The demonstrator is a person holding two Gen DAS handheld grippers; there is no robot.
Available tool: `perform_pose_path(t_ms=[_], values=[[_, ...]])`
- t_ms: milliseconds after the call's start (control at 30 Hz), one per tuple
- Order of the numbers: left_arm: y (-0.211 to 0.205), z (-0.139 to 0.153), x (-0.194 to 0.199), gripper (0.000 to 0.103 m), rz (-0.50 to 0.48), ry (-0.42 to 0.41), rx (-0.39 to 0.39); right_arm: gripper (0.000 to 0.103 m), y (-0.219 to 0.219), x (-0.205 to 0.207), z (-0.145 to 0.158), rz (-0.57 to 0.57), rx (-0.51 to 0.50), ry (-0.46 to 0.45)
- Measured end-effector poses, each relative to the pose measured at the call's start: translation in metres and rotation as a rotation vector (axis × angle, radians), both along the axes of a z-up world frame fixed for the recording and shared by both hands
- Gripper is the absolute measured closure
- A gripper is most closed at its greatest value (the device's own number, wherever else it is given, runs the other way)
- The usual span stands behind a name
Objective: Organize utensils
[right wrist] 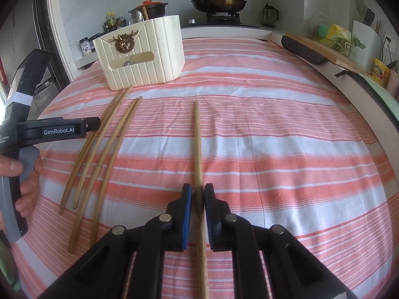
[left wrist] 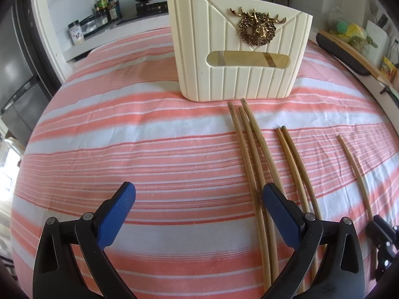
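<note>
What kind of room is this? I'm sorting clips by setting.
Most likely a home kitchen: a frying pan sits on a gas stove, sauce bottles stand along the counter, and chopsticks lie on a striped tablecloth.

The single chopstick [right wrist: 198, 147] blurs between the jaws and its near end runs past the lower frame edge. The cream holder [right wrist: 142, 57] hides most of its contents. Five chopsticks [left wrist: 251, 154] pass behind the left gripper [left wrist: 199, 199].
</note>
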State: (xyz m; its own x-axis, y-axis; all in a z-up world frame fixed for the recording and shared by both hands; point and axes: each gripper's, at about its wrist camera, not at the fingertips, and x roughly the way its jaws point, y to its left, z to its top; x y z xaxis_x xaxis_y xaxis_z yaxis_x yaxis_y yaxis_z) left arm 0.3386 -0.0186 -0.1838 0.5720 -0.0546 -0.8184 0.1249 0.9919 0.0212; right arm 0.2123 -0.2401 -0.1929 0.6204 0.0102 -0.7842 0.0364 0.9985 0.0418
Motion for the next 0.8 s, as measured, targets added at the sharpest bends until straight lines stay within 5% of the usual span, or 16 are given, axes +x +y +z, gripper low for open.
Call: perform_pose_path(t_ms=[333,400,500,567,600,800], values=[[-0.002,-0.009,0.003,0.002,0.019,0.008,0.016,0.092,0.002,0.0,0.0,0.001,-0.018,0.0],[-0.002,-0.008,0.001,0.012,0.008,0.018,-0.007,0.092,0.002,0.001,0.0,0.001,-0.019,0.0],[-0.006,-0.002,-0.011,0.05,-0.024,0.01,-0.007,0.092,0.002,0.001,0.0,0.002,-0.019,0.0],[-0.009,0.0,-0.018,0.089,-0.046,0.004,0.014,0.092,0.002,0.001,0.0,0.001,-0.017,0.0],[-0.009,0.0,-0.021,0.097,-0.06,0.006,0.011,0.092,0.002,0.001,0.0,0.002,-0.017,0.001],[0.011,0.002,-0.046,0.098,-0.022,0.026,-0.025,0.094,0.002,0.001,0.0,0.014,-0.04,0.012]])
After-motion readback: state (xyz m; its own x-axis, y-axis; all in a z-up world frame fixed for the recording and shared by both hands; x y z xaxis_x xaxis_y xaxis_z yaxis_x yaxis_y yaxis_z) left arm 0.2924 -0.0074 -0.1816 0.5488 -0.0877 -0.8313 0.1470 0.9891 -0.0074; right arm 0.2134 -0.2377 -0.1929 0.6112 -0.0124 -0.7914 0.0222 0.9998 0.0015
